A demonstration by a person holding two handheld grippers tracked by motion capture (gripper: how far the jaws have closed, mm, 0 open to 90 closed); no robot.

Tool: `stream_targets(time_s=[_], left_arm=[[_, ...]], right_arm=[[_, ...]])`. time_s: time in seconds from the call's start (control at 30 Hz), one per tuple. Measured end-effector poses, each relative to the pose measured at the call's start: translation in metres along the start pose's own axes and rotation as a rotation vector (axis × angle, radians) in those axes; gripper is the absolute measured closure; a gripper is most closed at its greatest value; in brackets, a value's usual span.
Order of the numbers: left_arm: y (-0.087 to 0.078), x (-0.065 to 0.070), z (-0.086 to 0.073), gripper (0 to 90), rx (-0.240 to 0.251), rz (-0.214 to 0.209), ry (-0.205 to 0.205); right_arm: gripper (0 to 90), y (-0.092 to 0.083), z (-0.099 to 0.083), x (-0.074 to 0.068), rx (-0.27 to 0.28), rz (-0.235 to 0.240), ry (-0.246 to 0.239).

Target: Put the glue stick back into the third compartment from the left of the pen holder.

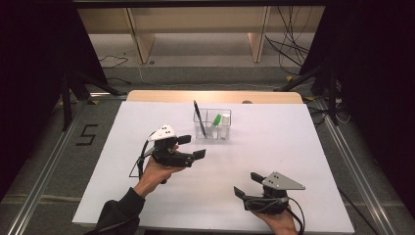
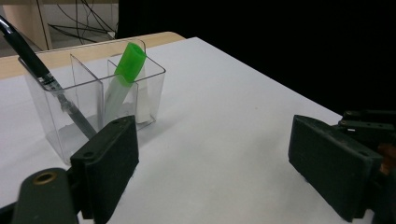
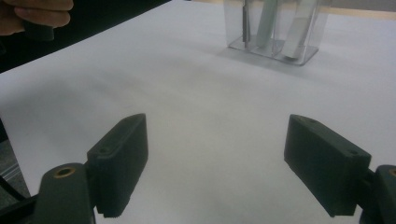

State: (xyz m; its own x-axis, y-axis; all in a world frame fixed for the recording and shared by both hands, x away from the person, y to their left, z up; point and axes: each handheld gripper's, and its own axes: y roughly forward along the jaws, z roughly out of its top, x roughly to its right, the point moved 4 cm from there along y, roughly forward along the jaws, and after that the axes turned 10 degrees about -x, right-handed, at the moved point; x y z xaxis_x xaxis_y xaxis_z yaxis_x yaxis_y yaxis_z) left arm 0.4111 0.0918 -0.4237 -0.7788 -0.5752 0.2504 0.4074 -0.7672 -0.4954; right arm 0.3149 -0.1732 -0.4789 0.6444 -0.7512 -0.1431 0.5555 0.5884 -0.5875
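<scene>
1. Two grippers over the white counter (image 1: 274, 147), both empty. Left gripper (image 1: 192, 147) is held above the sheet, jaws spread wide, nothing between them. Right gripper (image 1: 247, 185) sits low near the front edge, jaws likewise parted and empty.

2. Work in hand, as I judge it: a reach toward the clear divided organizer (image 1: 212, 124), which stands near the far middle of the counter.

3. Contents, seen from the left gripper view: a black pen (image 2: 29, 60) leans in the left compartment, tip down, top tilted up and to the left. A green-capped marker (image 2: 125, 74) leans in the next compartment, cap uppermost and clear of the rim. A white tube-like item (image 1: 225, 122) stands in the right compartment; its kind is too small to tell.

4. Key relation: the organizer lies ahead of the left gripper and slightly to its right in the high view, near but not touching. The right gripper is well apart from it, with bare counter between.

5. Long axes of pen and marker run near upright, tilted. Judgement: a grasp would need the jaws to close across the shaft above the rim, approaching from the side or above.

6. Left gripper is the nearer one, so the likelier to take an item.
</scene>
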Motion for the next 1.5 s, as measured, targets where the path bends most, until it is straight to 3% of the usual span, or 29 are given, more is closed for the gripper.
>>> stream_targets(time_s=[0.13, 0.47, 0.67, 0.8, 1.27, 1.5], left_arm=[[-0.005, -0.001, -0.010, 15.6, 0.002, 0.002, -0.003], [-0.019, 0.005, -0.036, 15.5, -0.001, 0.012, 0.033], [-0.023, -0.001, -0.053, 15.5, -0.029, 0.017, 0.003], [-0.028, -0.003, -0.060, 15.5, -0.032, 0.027, 0.006], [-0.041, 0.004, -0.083, 15.3, -0.045, 0.033, 0.008], [-0.039, 0.010, -0.098, 14.9, -0.082, 0.045, 0.010]], right_arm=[[22.6, 0.000, 0.000, 0.000, 0.001, 0.002, 0.000], [22.6, -0.001, 0.000, 0.002, 0.008, -0.006, -0.006], [22.6, -0.003, 0.000, 0.003, 0.011, -0.012, -0.008], [22.6, -0.004, -0.001, 0.004, 0.013, -0.012, -0.006], [22.5, -0.010, -0.006, 0.006, 0.020, -0.025, -0.010], [22.1, -0.013, -0.008, 0.005, 0.024, -0.035, -0.017]])
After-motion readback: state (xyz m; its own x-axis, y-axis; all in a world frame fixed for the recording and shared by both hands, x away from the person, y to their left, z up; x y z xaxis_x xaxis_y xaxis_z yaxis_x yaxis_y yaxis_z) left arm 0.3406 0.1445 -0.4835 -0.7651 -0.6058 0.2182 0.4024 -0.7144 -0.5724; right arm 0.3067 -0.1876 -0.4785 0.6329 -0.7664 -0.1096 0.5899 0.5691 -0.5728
